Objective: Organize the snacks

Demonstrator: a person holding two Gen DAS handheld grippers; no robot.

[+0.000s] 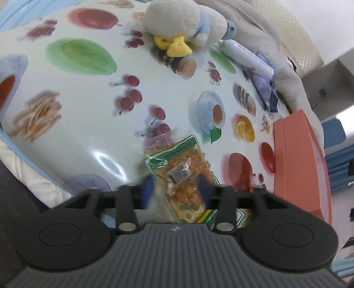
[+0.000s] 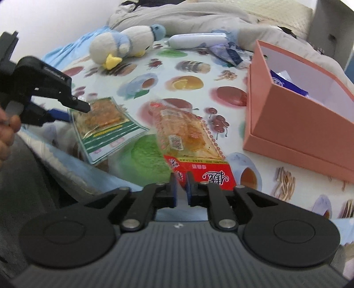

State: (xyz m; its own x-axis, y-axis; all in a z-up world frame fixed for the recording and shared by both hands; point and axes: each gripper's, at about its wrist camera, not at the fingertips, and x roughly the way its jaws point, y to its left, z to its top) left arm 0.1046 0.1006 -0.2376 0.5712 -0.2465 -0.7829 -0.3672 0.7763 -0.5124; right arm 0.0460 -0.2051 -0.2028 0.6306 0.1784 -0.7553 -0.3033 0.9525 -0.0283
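Two grippers hover over the near edge of a bed covered with a fruit-print cloth (image 2: 190, 73).

The left gripper (image 1: 176, 188) has its jaws spread wide, and the green-edged snack packet (image 1: 181, 175) lies between the blue pads (image 1: 147, 188) with daylight on both sides, so nothing is pinched there. From the right wrist view that same packet (image 2: 104, 126) sits at the near left of the cloth, partly over the edge, with the left gripper's fingers (image 2: 66, 110) above its far end.

The right gripper (image 2: 181, 188) has its jaws only slightly apart, a narrow gap between the pads (image 2: 173, 188). The red end of the red-labelled snack packet (image 2: 188, 141) lies just beyond that gap; I cannot tell whether the pads touch it, though they do not look clamped. That packet lies flat in the middle of the cloth, just right of the green one.

To the right stands an open salmon-pink box (image 2: 294, 124), well apart from both packets, with a blue wrapper (image 2: 287, 84) inside. At the far side lie a plush duck (image 2: 119, 46), a white tube (image 2: 194, 41) and a crumpled bluish wrapper (image 2: 227, 53), with a grey blanket (image 2: 188, 17) behind them. A person's fingers (image 2: 8, 130) show at the left edge, on the left tool.
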